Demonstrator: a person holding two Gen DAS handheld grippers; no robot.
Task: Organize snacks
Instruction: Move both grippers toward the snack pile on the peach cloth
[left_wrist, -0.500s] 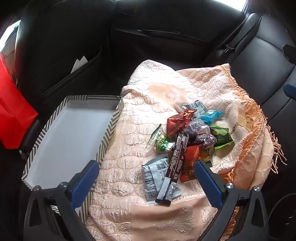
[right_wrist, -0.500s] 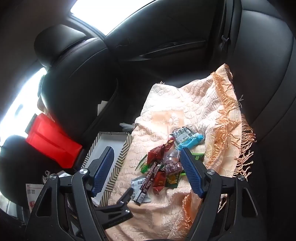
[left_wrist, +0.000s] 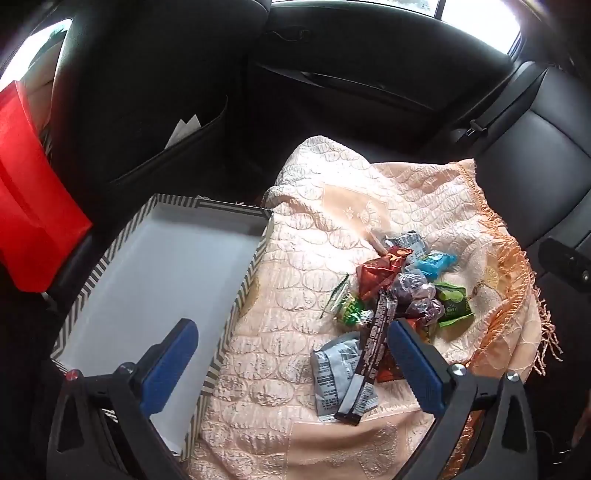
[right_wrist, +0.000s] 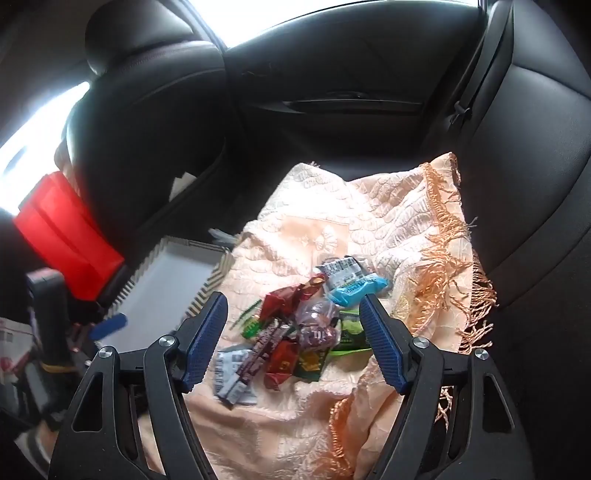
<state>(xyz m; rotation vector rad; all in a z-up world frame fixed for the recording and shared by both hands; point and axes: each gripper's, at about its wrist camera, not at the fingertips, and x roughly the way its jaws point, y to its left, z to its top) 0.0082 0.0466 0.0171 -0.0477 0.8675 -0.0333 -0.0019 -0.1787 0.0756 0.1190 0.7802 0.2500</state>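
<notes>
A pile of wrapped snacks lies on a peach cloth (left_wrist: 314, 236) spread over the car's back seat. In it are a dark brown bar (left_wrist: 373, 354), a grey packet (left_wrist: 332, 369), a red foil packet (left_wrist: 376, 273), a blue packet (left_wrist: 434, 262) and a green packet (left_wrist: 452, 308). My left gripper (left_wrist: 291, 325) hangs open above the cloth, between the pile and a striped box (left_wrist: 155, 288) with nothing in it. My right gripper (right_wrist: 292, 296) is open over the pile, with the blue packet (right_wrist: 354, 291) by its right finger. Neither holds anything.
A red bag (left_wrist: 29, 206) sits left of the box against the front seat back (left_wrist: 147, 110), whose pocket holds white paper. The black backrest (right_wrist: 535, 184) rises on the right. The cloth's fringe (right_wrist: 443, 266) drapes at the seat's right side. The car door lies ahead.
The right gripper has come closer to the snack pile, which now looks larger between its fingers. The left gripper appears farther left in the right wrist view. Both stay open.
</notes>
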